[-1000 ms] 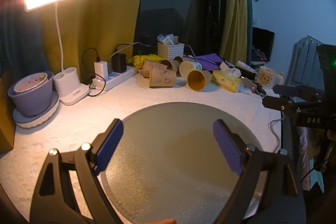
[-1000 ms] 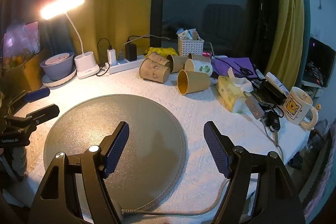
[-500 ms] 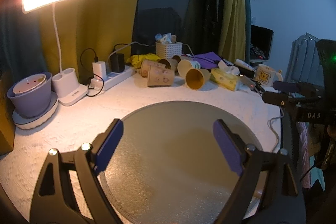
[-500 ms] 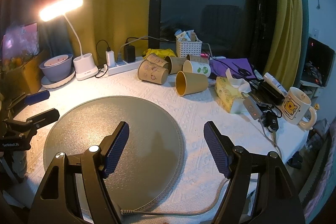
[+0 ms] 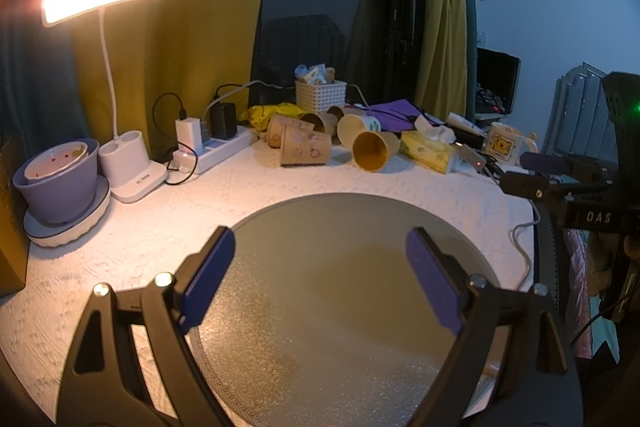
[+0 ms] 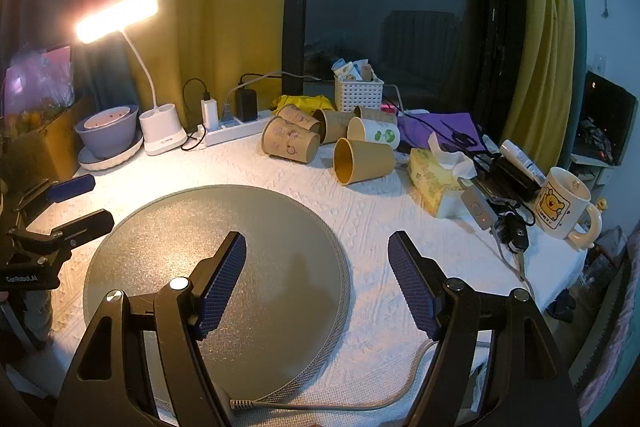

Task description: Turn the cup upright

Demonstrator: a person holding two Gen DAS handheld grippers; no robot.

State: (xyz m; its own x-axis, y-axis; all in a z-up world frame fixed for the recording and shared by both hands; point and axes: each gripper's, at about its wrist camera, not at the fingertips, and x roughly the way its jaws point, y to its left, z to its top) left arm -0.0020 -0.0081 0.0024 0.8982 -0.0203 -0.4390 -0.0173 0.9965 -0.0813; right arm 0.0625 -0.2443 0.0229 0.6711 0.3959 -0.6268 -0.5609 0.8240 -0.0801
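Several paper cups lie on their sides at the back of the table. A plain yellow-brown cup [image 6: 366, 159] lies nearest, its mouth toward me; it also shows in the left wrist view [image 5: 374, 150]. A printed brown cup [image 6: 290, 143] lies left of it, also in the left wrist view [image 5: 305, 151]. A white cup with green print [image 6: 374, 134] lies behind. My left gripper [image 5: 320, 273] is open and empty above the round grey mat [image 5: 344, 227]. My right gripper [image 6: 318, 273] is open and empty above the mat's right edge [image 6: 256, 211]. Each gripper also shows from the side in the other's view.
A lit desk lamp [image 6: 160, 131], a purple bowl on a stand [image 6: 108, 131], a power strip [image 6: 236, 131], a white basket [image 6: 358, 93], a tissue pack [image 6: 436, 179], a bear mug [image 6: 564, 207] and keys with a cable [image 6: 516, 235] ring the mat.
Both grippers have drawn back and risen a little, so the cups sit slightly lower and nearer in view. Both stay open and empty.
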